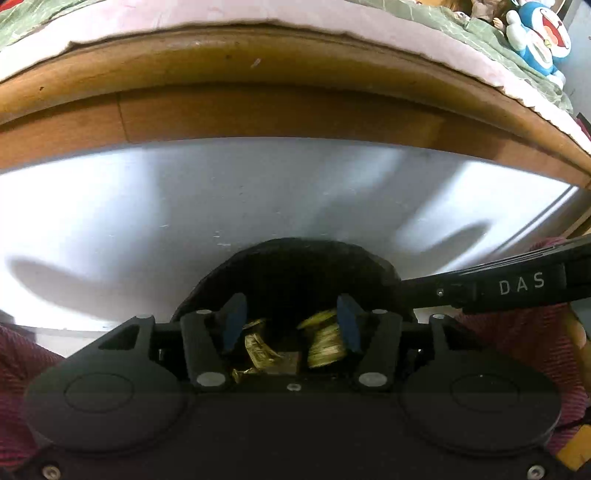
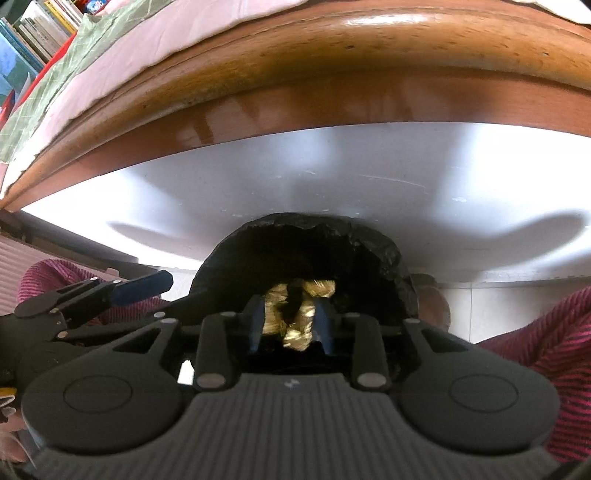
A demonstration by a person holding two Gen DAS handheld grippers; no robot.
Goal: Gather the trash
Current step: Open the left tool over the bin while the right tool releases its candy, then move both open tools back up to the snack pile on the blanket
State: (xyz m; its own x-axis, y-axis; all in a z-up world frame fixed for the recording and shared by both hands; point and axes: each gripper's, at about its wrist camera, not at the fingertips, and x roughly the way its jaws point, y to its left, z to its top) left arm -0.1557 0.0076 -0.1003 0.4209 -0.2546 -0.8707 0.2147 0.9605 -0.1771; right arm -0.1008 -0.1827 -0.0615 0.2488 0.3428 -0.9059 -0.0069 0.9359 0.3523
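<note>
White table: carrying a black-lined bin at its near edge. Left gripper and right gripper: fingers standing part-open over the bin, gripping nothing. Gold foil wrappers: lying inside; probably light, crumpled, slippery; pinch at a fold.

The white letters "DAS" stand on the black body of the right gripper, which reaches in from the right side of the left wrist view. The books in the top left corner of the right wrist view are too blurry to read.
</note>
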